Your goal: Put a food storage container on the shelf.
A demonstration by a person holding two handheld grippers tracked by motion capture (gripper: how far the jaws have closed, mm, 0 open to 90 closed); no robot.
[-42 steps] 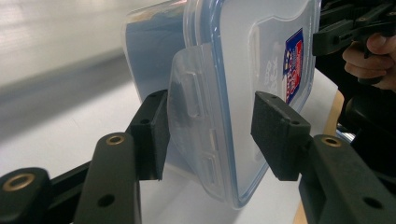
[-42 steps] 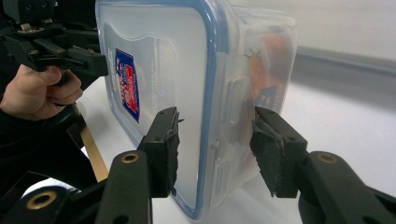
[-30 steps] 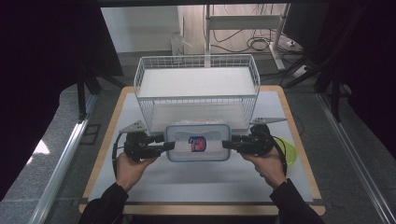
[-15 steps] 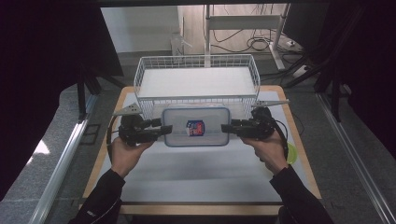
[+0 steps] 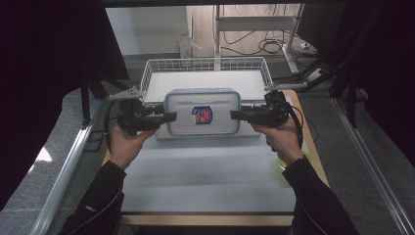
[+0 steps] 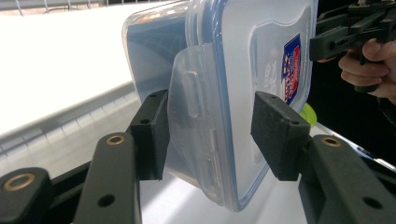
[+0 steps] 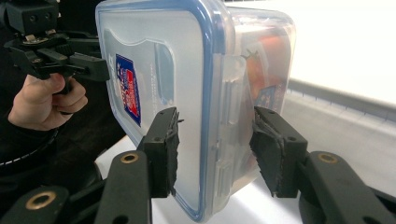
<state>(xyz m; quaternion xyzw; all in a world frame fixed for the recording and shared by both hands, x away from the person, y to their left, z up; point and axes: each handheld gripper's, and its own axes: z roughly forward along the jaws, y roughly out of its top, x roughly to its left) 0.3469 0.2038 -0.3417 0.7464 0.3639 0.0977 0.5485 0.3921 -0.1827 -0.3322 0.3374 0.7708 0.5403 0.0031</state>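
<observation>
Clear rectangular plastic food box [image 5: 202, 118] with a blue-edged lid and a red-and-blue label is held up off the white surface [image 5: 205, 176], level, just in front of the white wire basket [image 5: 205, 66] that stands at the far side of the surface. In the high view the box hangs between the two hands, its lid facing up and its long side running from one hand to the other.

The left tongs [image 5: 168, 117] clasp the box's left end. In the left gripper view [image 6: 205, 135] one black pad lies against the box's underside by the clear side latch, and the other pad stands at the lid face; whether that pad presses the lid or leaves a thin gap I cannot tell from this angle. The box's end sits well between the two jaws.

The right tongs [image 5: 237, 115] clasp the opposite end. In the right gripper view [image 7: 212, 144] one pad lies flat on the lid near the label, and the other, worn and frayed, stands by the box's bottom beside the latch. Something orange shows dimly through the box wall there.

A yellow-green round object [image 5: 304, 156] lies on the surface near the right edge, partly hidden by the right forearm. Both forearms wear dark sleeves.
</observation>
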